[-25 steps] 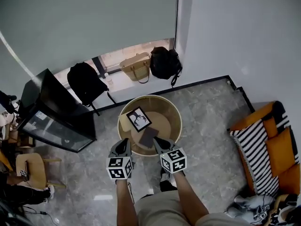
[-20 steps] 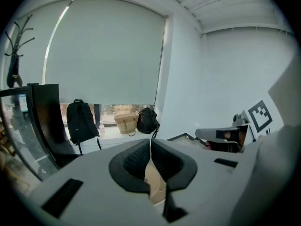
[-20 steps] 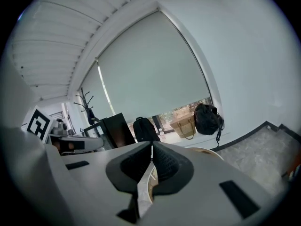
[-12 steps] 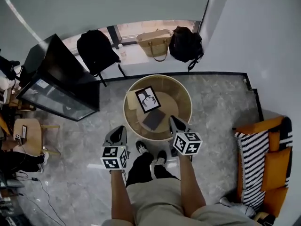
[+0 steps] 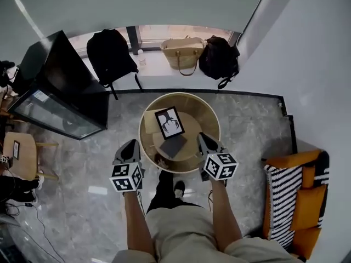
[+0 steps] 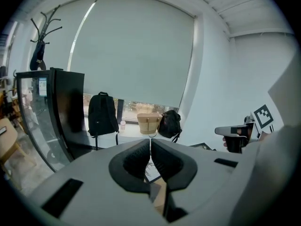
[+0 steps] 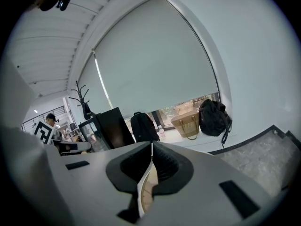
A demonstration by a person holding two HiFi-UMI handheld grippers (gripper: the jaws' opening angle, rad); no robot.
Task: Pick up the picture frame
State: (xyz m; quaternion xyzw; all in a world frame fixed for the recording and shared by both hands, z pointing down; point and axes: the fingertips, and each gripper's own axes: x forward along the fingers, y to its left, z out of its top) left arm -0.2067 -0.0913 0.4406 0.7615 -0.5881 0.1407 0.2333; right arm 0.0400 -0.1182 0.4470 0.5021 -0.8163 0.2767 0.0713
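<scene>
Your head camera looks steeply down from well above both grippers, taking in the left gripper (image 5: 130, 145), the right gripper (image 5: 204, 139) and the round table (image 5: 211, 116) just ahead of their jaws; each gripper camera sits close behind its own jaws and faces along them toward the window wall; all three views share the black backpack (image 5: 111, 51), tan bag (image 5: 182, 52) and black bag (image 5: 218, 58), well beyond the jaws; each gripper view catches the other gripper at its edge.
</scene>
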